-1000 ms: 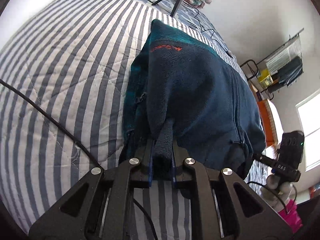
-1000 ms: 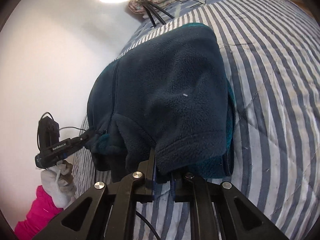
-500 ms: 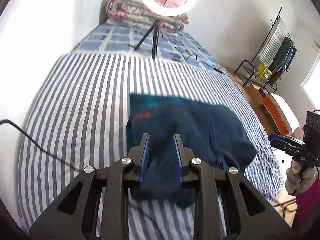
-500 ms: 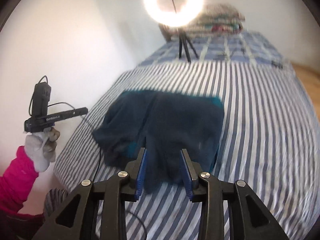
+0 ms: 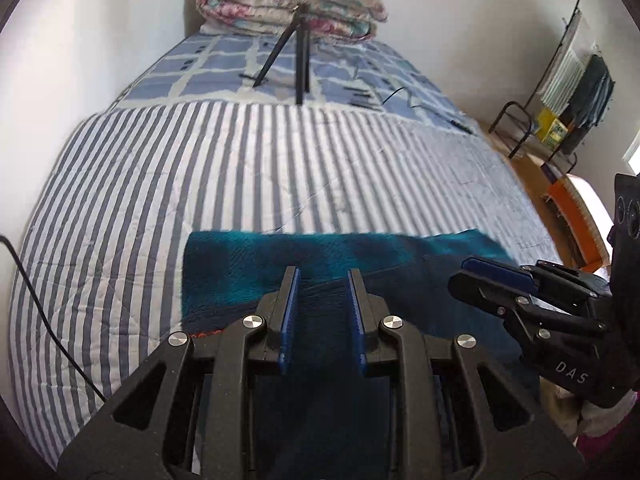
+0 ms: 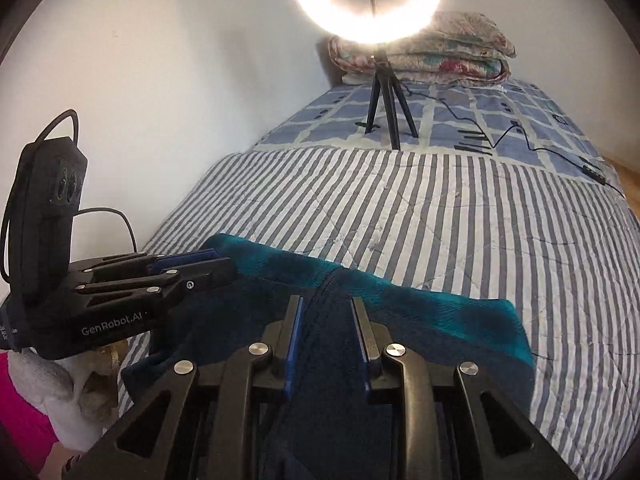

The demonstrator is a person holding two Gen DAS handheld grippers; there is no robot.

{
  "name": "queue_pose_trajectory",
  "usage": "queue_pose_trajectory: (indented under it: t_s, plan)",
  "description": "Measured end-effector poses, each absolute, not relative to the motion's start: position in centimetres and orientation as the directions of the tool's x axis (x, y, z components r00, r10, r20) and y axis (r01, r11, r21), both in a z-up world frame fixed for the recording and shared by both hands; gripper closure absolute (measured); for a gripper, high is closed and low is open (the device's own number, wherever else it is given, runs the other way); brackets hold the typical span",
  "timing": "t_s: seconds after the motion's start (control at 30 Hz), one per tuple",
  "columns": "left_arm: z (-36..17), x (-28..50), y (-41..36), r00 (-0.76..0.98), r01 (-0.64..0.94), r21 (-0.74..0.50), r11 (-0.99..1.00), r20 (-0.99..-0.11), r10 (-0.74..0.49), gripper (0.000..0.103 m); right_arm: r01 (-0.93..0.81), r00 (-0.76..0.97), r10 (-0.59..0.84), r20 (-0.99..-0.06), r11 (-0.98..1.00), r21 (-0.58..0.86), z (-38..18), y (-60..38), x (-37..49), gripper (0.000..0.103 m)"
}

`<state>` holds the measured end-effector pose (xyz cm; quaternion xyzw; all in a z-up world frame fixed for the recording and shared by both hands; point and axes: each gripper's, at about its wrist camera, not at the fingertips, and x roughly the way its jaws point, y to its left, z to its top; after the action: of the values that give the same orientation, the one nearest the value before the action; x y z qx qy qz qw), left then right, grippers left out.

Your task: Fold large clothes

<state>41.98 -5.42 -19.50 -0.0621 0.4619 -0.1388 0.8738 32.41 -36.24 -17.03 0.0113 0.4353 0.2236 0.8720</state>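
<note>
A dark blue fleece jacket lies folded on the striped quilt near the foot of the bed, its teal lining showing as a band along the far edge. The left gripper hangs above the jacket with its blue pads parted and nothing pinched between them; only fleece shows through the gap, lying below. The right gripper is just beside it over the same garment, jaws closing at this moment yet apart, and they clamp nothing (a raised ridge of fleece runs under the gap, but the pads do not press on it). Each camera catches the other tool from the side: the right one at the right edge of the left view, the left one at the left edge of the right view, held by a hand in a pale glove with a bright pink sleeve. Further up the bed, a ring light on a small tripod stands on a blue checked sheet, with a folded floral blanket against the wall behind it. A black cable trails over the quilt's left side.
</note>
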Motion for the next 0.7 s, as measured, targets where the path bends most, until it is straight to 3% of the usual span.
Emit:
queue_pose_trajectory:
  t_s: [0.23,0.37,0.5,0.7]
  plan:
    - [-24.8,41.9,-4.2,0.496,0.198,-0.215,0.956,-0.82,-0.287,0.079,-0.392,0.42,0.355,-0.835,0.901,0.186,-22.5,-33.9,31.9,0.08]
    - [-24.0,41.6,-4.4,0.507,0.2,-0.213,0.956,-0.813,-0.287,0.079,-0.402,0.402,0.346,-0.848,0.898,0.177,-21.3,-34.1,31.9,0.08]
    - [-20.8,39.7,-2.1,0.536,0.189,-0.303,0.934,-0.765,-0.357,0.079,-0.421,0.469,0.448,-0.761,0.871,0.253,-16.5,-38.1,30.3,0.081]
    - [-19.3,36.1,-0.1,0.56,0.202,-0.317,0.927,-0.739,-0.374,0.079,-0.292,0.56,0.441,-0.702,0.897,0.331,-14.3,-46.0,31.2,0.076]
